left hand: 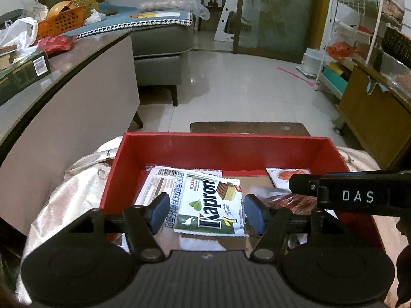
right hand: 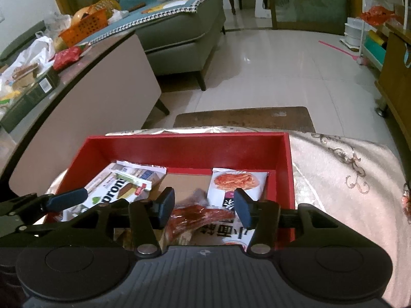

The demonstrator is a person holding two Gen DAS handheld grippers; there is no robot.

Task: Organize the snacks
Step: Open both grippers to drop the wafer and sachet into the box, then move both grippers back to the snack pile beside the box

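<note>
A red box point(left hand: 221, 151) point(right hand: 185, 148) sits on a cream embroidered cloth and holds several snack packets. A white and green Kapron wafer packet point(left hand: 213, 205) point(right hand: 113, 187) lies on a larger bread packet point(left hand: 156, 187) at the box's left. A white noodle packet point(right hand: 236, 182) point(left hand: 290, 174) lies at the right, with a clear pack of red sausage point(right hand: 197, 215) point(left hand: 290, 200) in front of it. My left gripper point(left hand: 206, 211) is open and empty above the wafer packet. My right gripper point(right hand: 204, 206) is open and empty above the sausage pack. The right gripper's arm crosses the left wrist view point(left hand: 359, 195).
A long table point(left hand: 84, 59) at left carries a dark box point(left hand: 23, 71), a red snack bag point(left hand: 55, 43), an orange basket point(left hand: 61, 21) and plastic bags. A grey sofa point(right hand: 179, 30) stands beyond. A brown mat point(right hand: 244, 118) lies on the tiled floor. Shelves and a wooden cabinet point(left hand: 372, 113) stand at right.
</note>
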